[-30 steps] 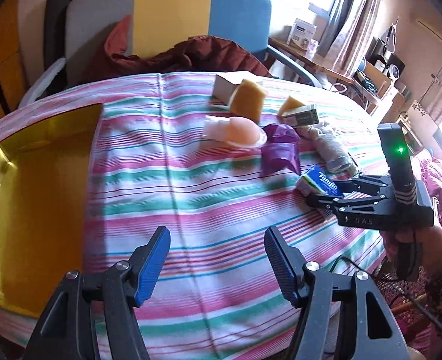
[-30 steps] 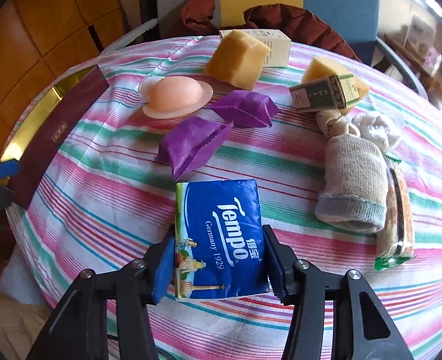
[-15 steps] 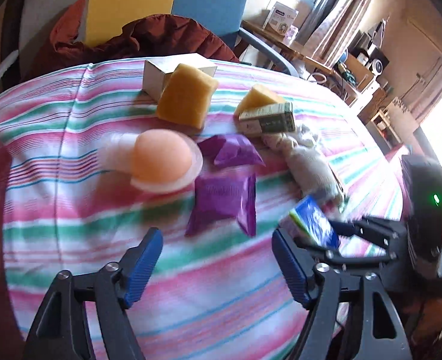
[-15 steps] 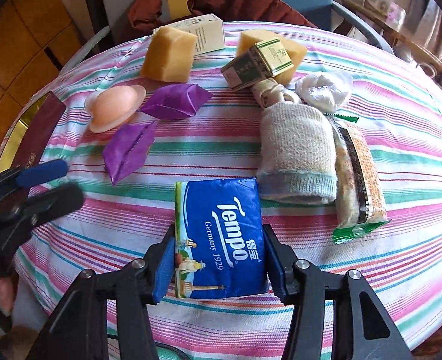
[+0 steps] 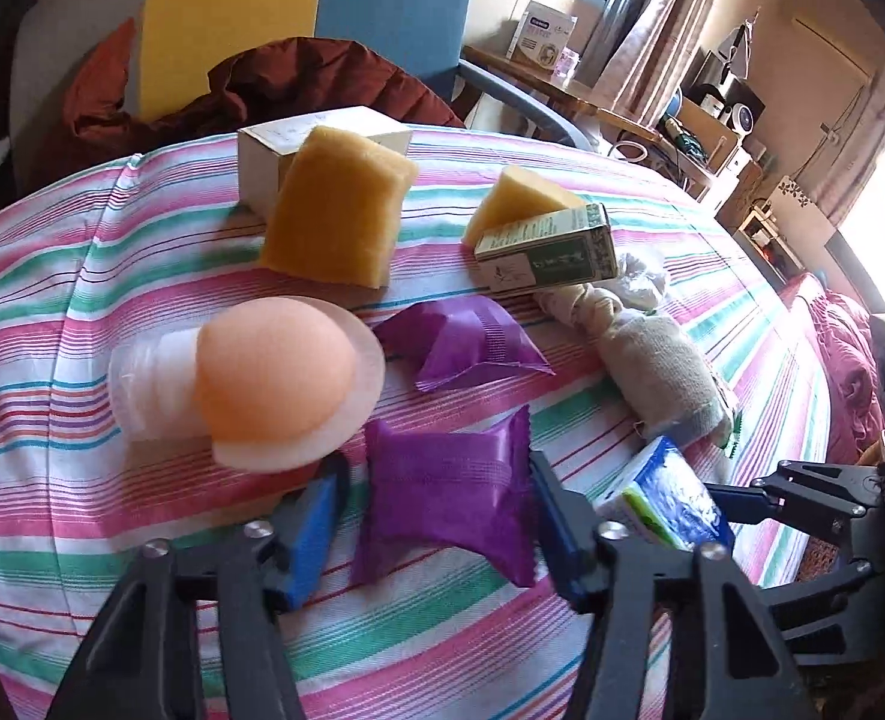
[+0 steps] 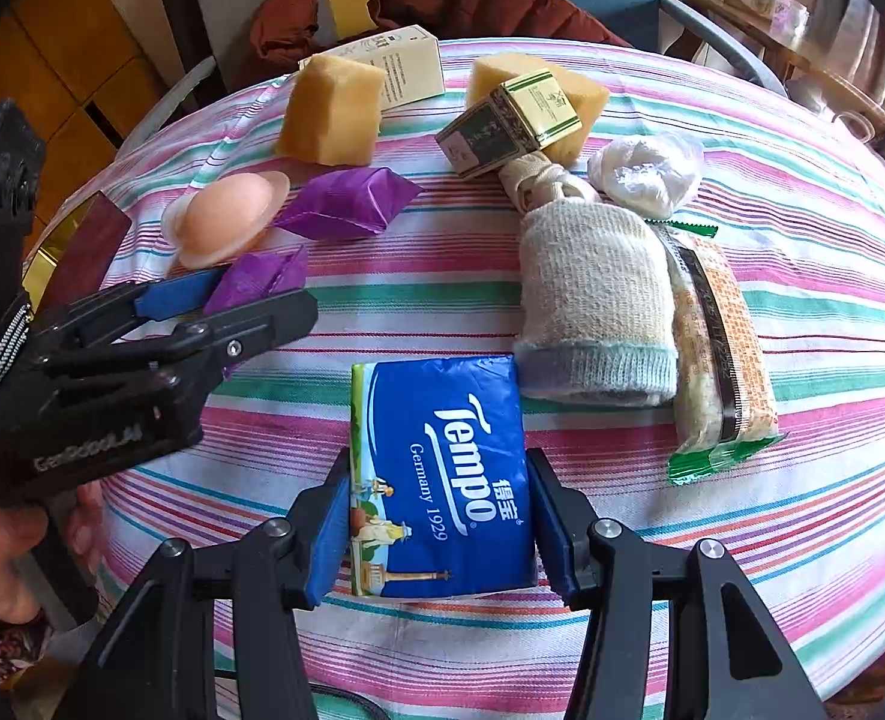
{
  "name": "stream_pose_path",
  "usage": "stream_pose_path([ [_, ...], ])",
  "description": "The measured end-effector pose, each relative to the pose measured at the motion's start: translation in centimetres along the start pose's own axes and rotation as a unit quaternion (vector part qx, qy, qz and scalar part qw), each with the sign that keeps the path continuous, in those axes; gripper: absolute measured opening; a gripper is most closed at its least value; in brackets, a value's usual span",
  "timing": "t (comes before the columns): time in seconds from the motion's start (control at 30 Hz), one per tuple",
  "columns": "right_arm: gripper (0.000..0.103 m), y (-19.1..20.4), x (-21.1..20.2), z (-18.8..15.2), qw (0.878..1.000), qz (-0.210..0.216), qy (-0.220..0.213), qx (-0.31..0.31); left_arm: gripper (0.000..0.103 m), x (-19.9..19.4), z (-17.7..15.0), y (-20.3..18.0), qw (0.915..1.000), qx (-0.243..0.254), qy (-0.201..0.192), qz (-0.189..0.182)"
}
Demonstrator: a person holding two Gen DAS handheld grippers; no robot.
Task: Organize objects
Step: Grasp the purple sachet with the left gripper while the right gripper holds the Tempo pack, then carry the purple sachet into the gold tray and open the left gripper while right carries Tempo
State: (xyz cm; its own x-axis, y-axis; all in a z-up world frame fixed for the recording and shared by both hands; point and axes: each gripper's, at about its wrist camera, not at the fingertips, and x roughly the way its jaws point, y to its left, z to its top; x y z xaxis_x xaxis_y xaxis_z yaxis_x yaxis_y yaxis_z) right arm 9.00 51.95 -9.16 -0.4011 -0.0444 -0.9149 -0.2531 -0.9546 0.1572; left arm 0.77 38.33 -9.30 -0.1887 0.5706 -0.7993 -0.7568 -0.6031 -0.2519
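Observation:
A purple packet (image 5: 442, 516) lies flat on the striped tablecloth (image 5: 142, 312). My left gripper (image 5: 436, 480) straddles it, its jaws closing with the blue pads against the packet's two side edges. In the right wrist view that gripper (image 6: 250, 294) comes in from the left with the packet (image 6: 256, 276) pinched between its fingers. My right gripper (image 6: 436, 468) is shut on a blue Tempo tissue pack (image 6: 436, 420), which it holds by the sides just over the cloth. Both also appear at the left wrist view's right edge: the right gripper (image 5: 742, 498) and the tissue pack (image 5: 664, 498).
Just beyond lie a second purple packet (image 5: 466, 348), a peach dome sponge (image 5: 274, 378), two yellow sponges (image 5: 340, 210), a green box (image 5: 544, 252) and a white box (image 5: 262, 162). To the right lie a rolled sock (image 6: 592, 300) and a snack packet (image 6: 718, 348). A gold tray (image 6: 40, 264) sits far left.
My left gripper swung from beside the gold tray over to the purple packet, spread wider, then closed on it. The right gripper stayed shut on the tissue pack, hardly moving.

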Motion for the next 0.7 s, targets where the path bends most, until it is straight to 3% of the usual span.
stream_pose_path([
  [0.17,0.055,0.7,0.7,-0.1,1.0,-0.002,-0.004,-0.002,0.048,-0.9,-1.2,1.2,0.9996,-0.001,-0.023,-0.019],
  [0.4,0.053,0.6,0.7,-0.4,0.999,0.03,-0.017,0.01,0.048,-2.8,-4.3,1.8,0.9981,0.009,-0.061,-0.007],
  [0.7,0.053,2.7,1.2,0.6,0.998,0.051,-0.03,-0.009,0.046,-5.6,-6.6,3.3,0.9975,-0.023,-0.066,-0.009],
])
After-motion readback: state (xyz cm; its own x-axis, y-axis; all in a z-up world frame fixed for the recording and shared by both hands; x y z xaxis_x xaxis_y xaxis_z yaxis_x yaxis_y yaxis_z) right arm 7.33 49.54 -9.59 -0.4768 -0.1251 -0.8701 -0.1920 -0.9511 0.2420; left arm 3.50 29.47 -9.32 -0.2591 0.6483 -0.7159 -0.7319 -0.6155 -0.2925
